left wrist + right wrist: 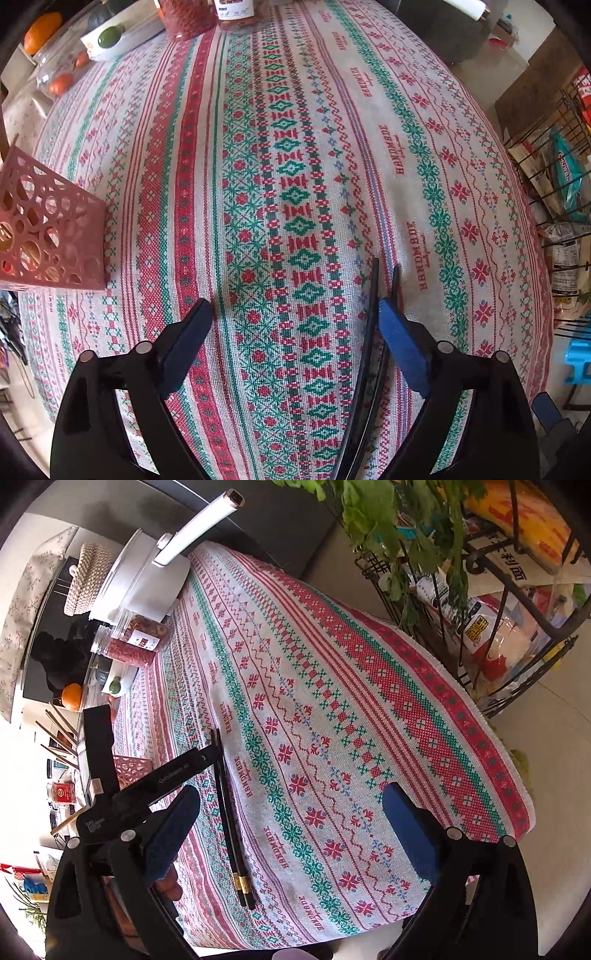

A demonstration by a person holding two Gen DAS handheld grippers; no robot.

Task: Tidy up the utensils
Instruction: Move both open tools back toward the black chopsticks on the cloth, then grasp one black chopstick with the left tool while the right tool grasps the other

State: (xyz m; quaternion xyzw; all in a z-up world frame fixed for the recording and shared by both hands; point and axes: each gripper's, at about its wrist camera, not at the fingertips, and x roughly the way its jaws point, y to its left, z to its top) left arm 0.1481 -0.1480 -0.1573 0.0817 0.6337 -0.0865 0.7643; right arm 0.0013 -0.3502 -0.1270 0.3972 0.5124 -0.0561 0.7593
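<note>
A pair of black chopsticks [231, 819] with gold bands lies on the patterned tablecloth. In the left wrist view they [369, 350] run along the inner side of my left gripper's right finger pad [400, 350]. My left gripper [295, 314] is open, its jaws wide around the chopsticks. It also shows in the right wrist view [155, 782], over the chopsticks. My right gripper [291, 805] is open and empty, hovering above the cloth to the right of the chopsticks. A pink perforated holder [48, 229] stands at the table's left; in the right wrist view it [131, 766] is partly hidden.
Jars of red goods [188, 14], fruit [40, 31] and a white tray [122, 35] line the far edge. A white pot [147, 565] stands at the far corner. A black wire rack with packets [498, 602] stands beside the table's right edge.
</note>
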